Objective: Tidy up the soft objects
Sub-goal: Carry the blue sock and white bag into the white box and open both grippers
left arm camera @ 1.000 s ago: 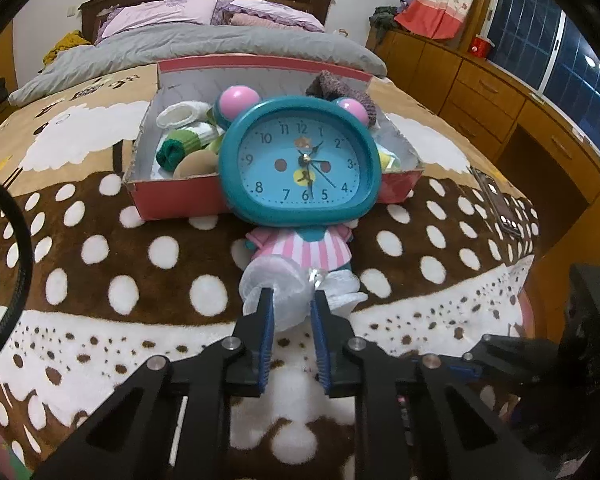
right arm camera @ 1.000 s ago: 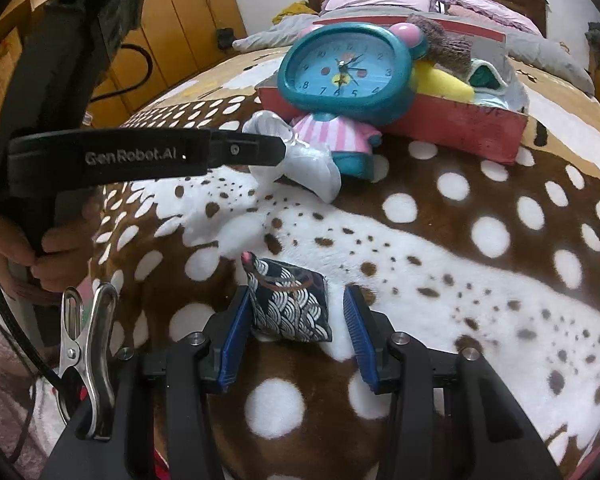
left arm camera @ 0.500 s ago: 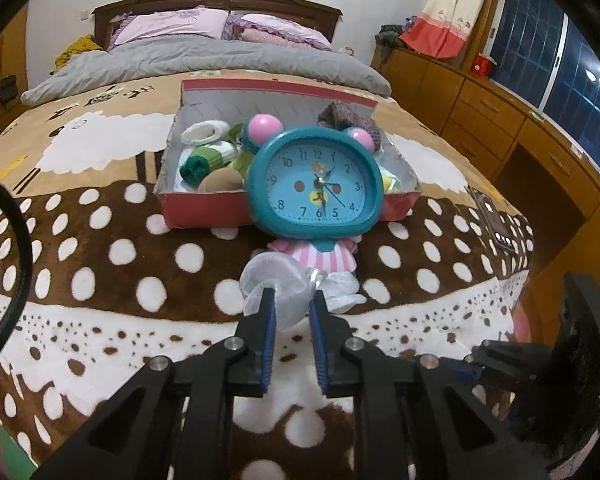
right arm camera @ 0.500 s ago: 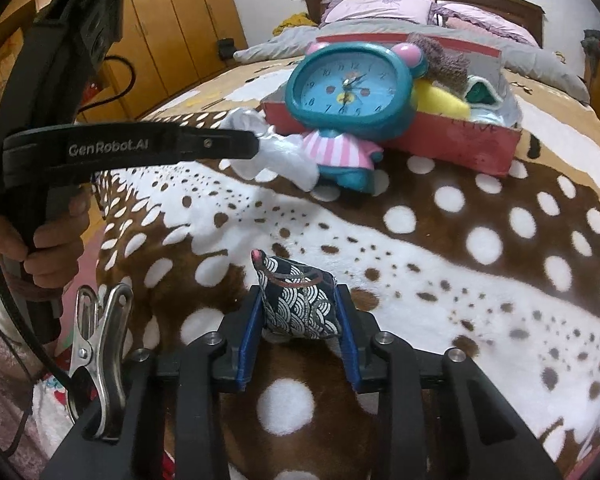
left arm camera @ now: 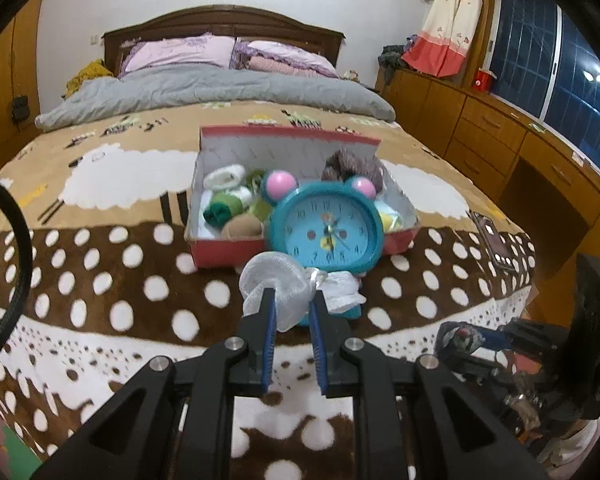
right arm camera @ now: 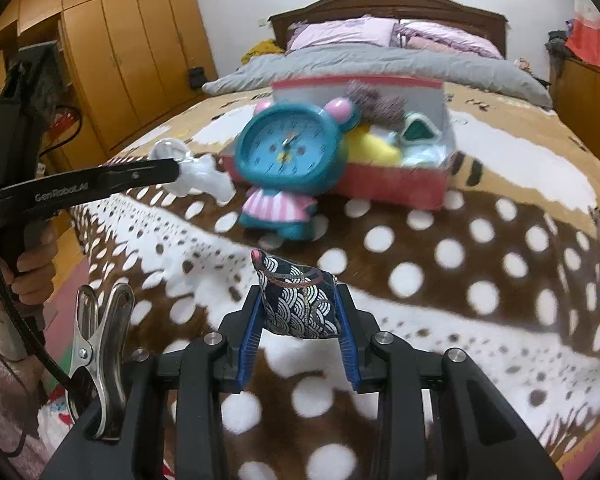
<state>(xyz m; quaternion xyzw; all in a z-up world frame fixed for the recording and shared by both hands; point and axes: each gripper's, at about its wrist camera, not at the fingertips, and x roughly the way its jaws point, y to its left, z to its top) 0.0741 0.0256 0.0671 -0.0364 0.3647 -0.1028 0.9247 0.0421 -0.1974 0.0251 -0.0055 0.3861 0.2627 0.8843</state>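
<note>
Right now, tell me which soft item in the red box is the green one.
The rolled green sock at the red box's left front, beside the tan roll; the white roll lies behind it, the brown knit far right.

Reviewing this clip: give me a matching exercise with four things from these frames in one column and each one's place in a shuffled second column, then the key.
Things
1. white mesh bow
2. wave-patterned pouch
3. teal clock
4. green rolled socks

Places
A. inside the red box
B. between the left gripper fingers
C. standing on the blanket in front of the box
D. between the right gripper fingers

Pairs: 1-B, 2-D, 3-C, 4-A
</note>
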